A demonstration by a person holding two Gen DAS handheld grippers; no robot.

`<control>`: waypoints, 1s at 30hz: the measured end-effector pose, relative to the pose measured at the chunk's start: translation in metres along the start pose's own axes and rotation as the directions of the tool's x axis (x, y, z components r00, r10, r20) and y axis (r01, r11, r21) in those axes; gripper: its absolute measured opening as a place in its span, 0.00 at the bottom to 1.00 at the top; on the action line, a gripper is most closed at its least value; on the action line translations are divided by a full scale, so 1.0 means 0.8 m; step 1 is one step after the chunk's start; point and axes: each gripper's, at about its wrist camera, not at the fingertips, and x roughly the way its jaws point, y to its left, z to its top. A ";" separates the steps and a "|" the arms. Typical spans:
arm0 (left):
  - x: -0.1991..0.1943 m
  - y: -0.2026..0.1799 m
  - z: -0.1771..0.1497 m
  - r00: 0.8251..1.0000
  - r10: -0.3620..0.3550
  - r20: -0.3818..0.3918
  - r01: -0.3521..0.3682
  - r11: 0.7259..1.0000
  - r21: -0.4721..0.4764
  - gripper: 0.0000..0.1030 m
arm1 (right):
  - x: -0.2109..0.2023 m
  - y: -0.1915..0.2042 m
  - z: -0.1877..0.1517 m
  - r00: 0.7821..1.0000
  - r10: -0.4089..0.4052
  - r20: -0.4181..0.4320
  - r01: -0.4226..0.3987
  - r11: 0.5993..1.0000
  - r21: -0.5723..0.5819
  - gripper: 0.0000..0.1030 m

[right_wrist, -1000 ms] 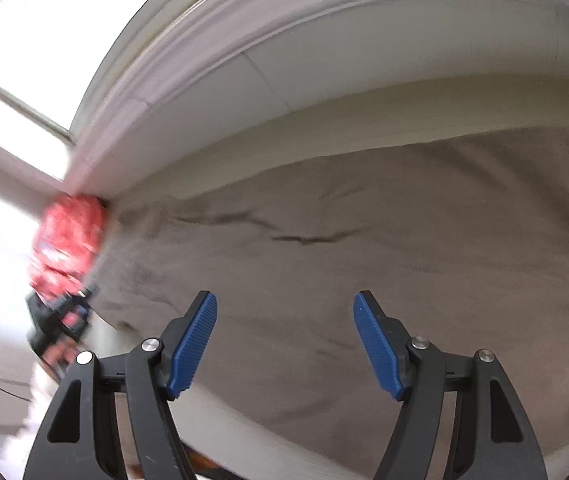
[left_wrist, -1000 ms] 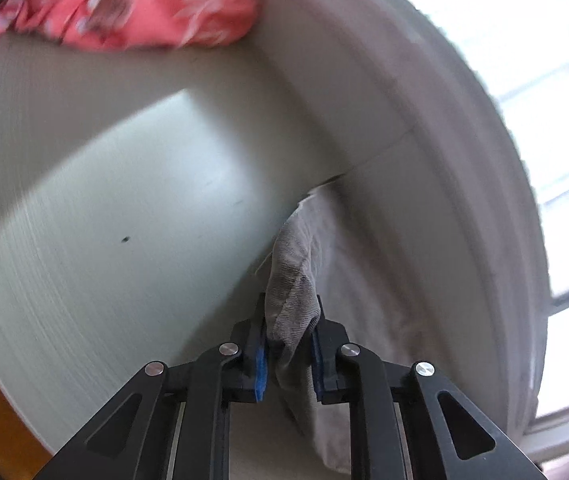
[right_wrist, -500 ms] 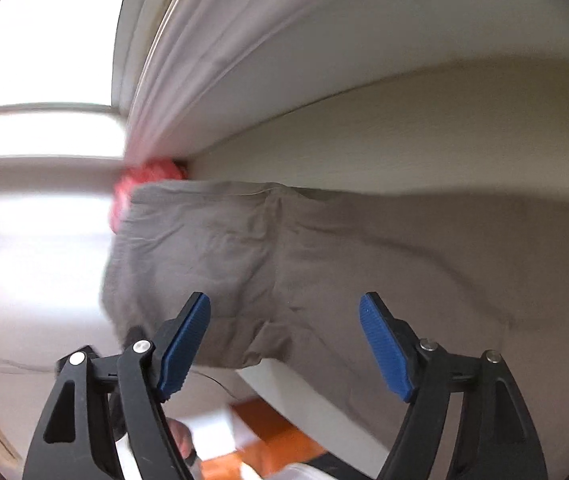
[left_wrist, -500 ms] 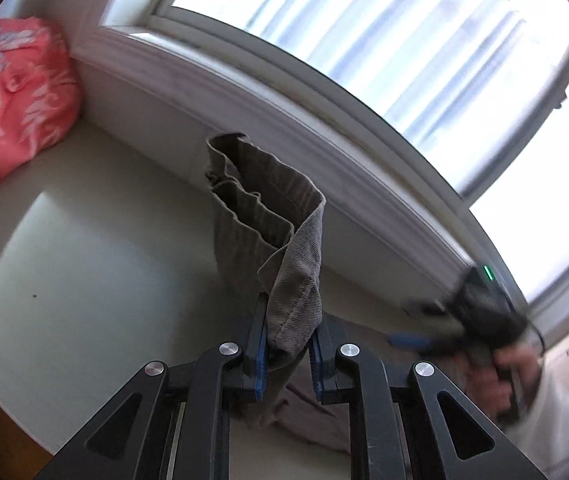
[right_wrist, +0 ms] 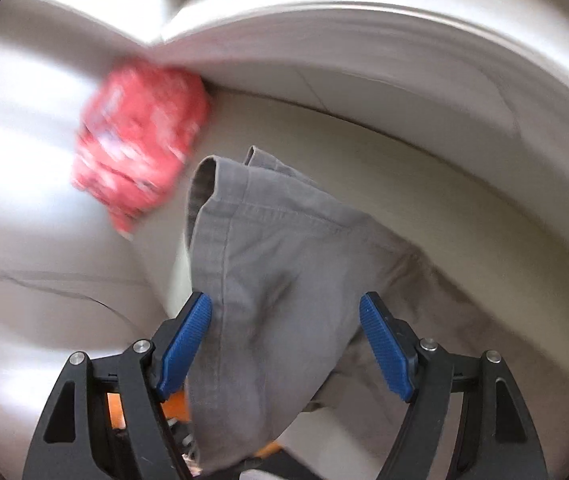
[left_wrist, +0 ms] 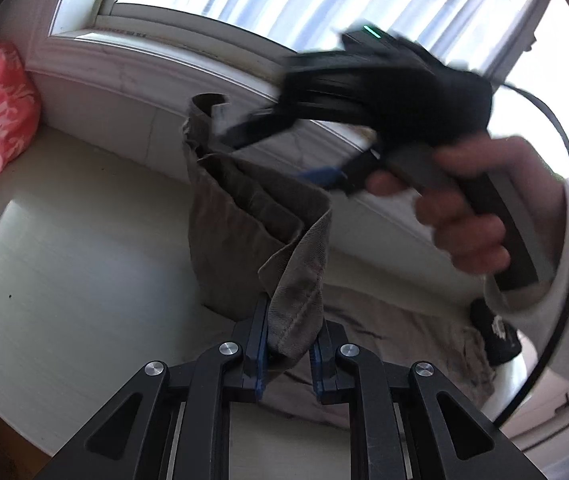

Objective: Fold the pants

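Windowsill behind; pants (left_wrist: 252, 224) now lifted higher.

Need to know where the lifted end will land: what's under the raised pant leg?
Under the pants, the pale table and more grey pant fabric lying flat show. The surface directly behind the hanging fold is covered.

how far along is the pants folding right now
Early stage. Done: the left gripper is clamped on an edge of the grey-brown cotton pants and holds it up off the white tabletop. In hand: the right gripper is open with the raised cloth between its fingers, not yet gripping. Left: no neat fold shows; the rest lies loosely spread.
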 end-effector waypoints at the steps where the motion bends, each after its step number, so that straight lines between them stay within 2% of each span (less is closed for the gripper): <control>1: 0.000 0.000 -0.001 1.000 0.001 -0.002 -0.001 1.000 -0.003 0.15 | 0.010 0.014 0.003 0.999 -0.029 -0.017 0.028 0.999 -0.038 0.72; 5: 0.003 0.000 0.003 1.000 0.002 -0.012 -0.002 1.000 -0.025 0.15 | 0.037 0.029 0.011 0.998 -0.042 -0.051 0.039 0.997 -0.069 0.72; 9: 0.005 0.003 0.002 1.000 -0.002 -0.027 0.001 0.999 -0.034 0.15 | 0.037 0.041 0.014 0.995 0.079 -0.061 -0.082 0.996 -0.041 0.72; 10: 0.004 0.004 0.002 1.000 0.000 -0.026 -0.001 1.000 -0.032 0.15 | 0.036 0.046 0.012 0.996 0.064 -0.056 -0.067 0.996 -0.060 0.72; 12: 0.009 0.006 0.004 1.000 0.006 -0.023 -0.006 1.000 -0.022 0.15 | 0.040 0.059 0.010 0.997 -0.052 -0.054 0.045 0.990 -0.133 0.72; 14: 0.011 0.006 0.004 1.000 0.007 -0.018 -0.008 1.000 -0.019 0.15 | 0.053 0.058 0.009 0.992 -0.104 -0.078 0.091 0.984 -0.156 0.71; 16: 0.013 0.005 0.005 1.000 0.007 -0.013 -0.008 1.000 -0.022 0.15 | 0.056 0.051 0.008 0.989 -0.130 -0.073 0.118 0.981 -0.154 0.53; 17: 0.014 0.005 0.006 1.000 0.007 -0.012 -0.008 1.000 -0.023 0.15 | 0.059 0.048 0.008 0.988 -0.140 -0.067 0.128 0.980 -0.155 0.30; 18: 0.015 0.004 0.006 1.000 0.010 -0.014 -0.010 1.000 -0.025 0.15 | 0.059 0.046 0.008 0.989 -0.135 -0.066 0.124 0.982 -0.145 0.22; 20: 0.014 0.004 0.005 1.000 0.008 -0.015 -0.009 1.000 -0.024 0.15 | 0.054 0.040 0.007 0.990 -0.129 -0.048 0.122 0.984 -0.133 0.16; 24: 0.010 0.002 0.004 1.000 -0.007 -0.016 0.007 1.000 -0.018 0.15 | 0.027 0.028 -0.002 0.991 -0.136 0.009 0.136 0.983 -0.123 0.10; 30: 0.014 -0.035 0.011 0.997 -0.068 -0.025 0.069 0.997 0.040 0.15 | -0.025 -0.008 -0.030 0.987 -0.107 0.122 0.112 0.993 -0.034 0.09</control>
